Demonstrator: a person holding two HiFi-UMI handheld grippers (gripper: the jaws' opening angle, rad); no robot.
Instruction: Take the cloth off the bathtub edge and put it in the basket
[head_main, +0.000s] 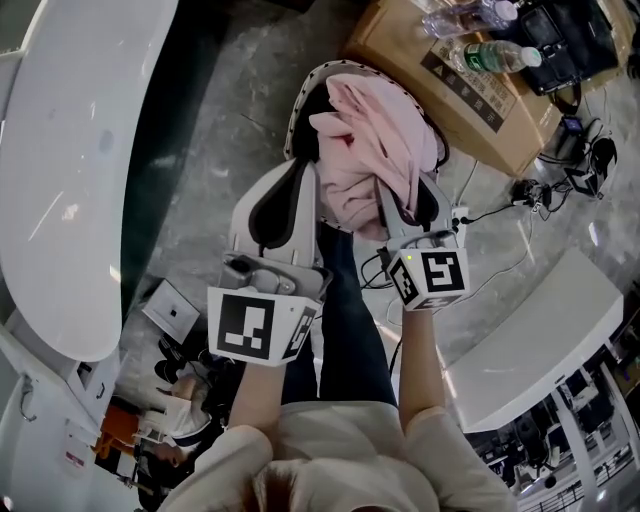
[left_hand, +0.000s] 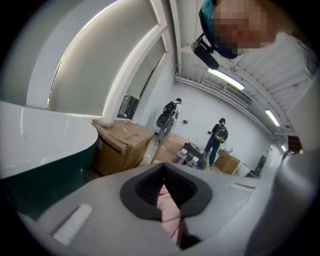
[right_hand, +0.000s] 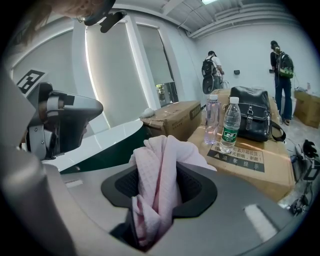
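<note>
Cloth (head_main: 375, 140), pink w/ a waffle weave, is off the bathtub (head_main: 60, 150) and bunched btwn the 2 tools right over the basket (head_main: 296, 110), which sits on the floor at 12 o'clock from the person. The tub lies away at 9 to 10 o'clock, and a cardboard box (head_main: 470, 90) w/ bottles (head_main: 490, 55) on it is at 1 to 2. Left gripper (left_hand: 162, 172) is pressed nearly together, pinching only a thin sliver of cloth btwn its pads. Right gripper (right_hand: 160, 157) is clamped on a thick fold that bulges out past the jaw tips. The bundle covers most of the basket mouth in the head view, so I can't tell if its lowest folds touch the bottom

Handling, as a guess: light, soft and floppy, not fragile, and the textured weave should bite well on the pads, so slip is unlikely. It'll sag wherever it isn't held, and a loose corner could drape over the rim at 10 or 2 o'clock. Best hold is a gathered fold near the middle, as the right side has, not 1 thin edge. Task looks nearly done, prob just lower and let go w/ both
</note>
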